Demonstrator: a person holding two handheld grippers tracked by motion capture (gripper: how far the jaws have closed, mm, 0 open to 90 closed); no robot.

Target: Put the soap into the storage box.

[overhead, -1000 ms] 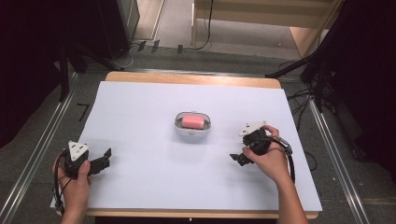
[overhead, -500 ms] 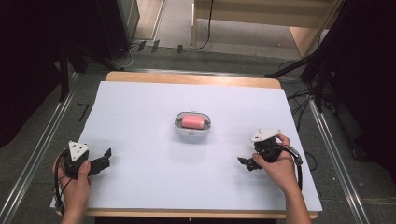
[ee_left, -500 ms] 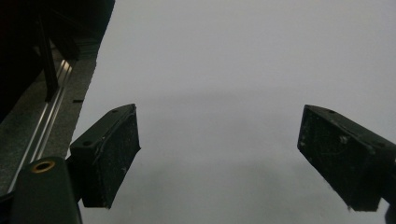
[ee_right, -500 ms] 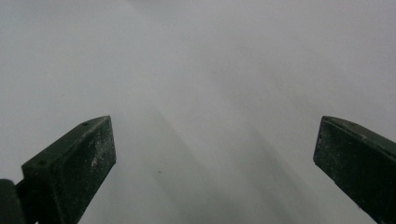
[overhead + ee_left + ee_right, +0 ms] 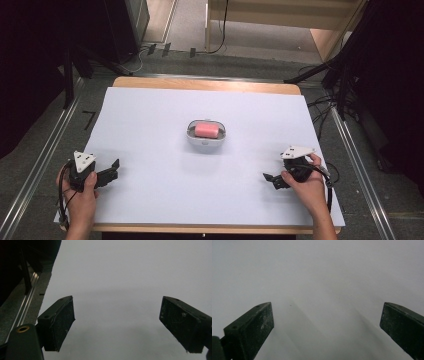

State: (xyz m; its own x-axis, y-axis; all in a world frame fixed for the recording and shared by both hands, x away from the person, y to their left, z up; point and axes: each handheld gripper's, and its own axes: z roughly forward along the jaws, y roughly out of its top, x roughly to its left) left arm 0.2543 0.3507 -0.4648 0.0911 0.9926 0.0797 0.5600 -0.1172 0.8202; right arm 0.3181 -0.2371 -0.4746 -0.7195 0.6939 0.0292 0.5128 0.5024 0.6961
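- Your left gripper [image 5: 112, 170] rests wide open and empty at the desk's [image 5: 150, 115] near left.
- Your right gripper [image 5: 270, 179], also spread and empty, sits near right.
- The pink block [image 5: 207, 130], perhaps soap, lies in the small tray [image 5: 206, 143] mid-desk, well apart from both.

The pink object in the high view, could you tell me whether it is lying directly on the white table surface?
No, the pink object sits inside a small grey container at the middle of the table.
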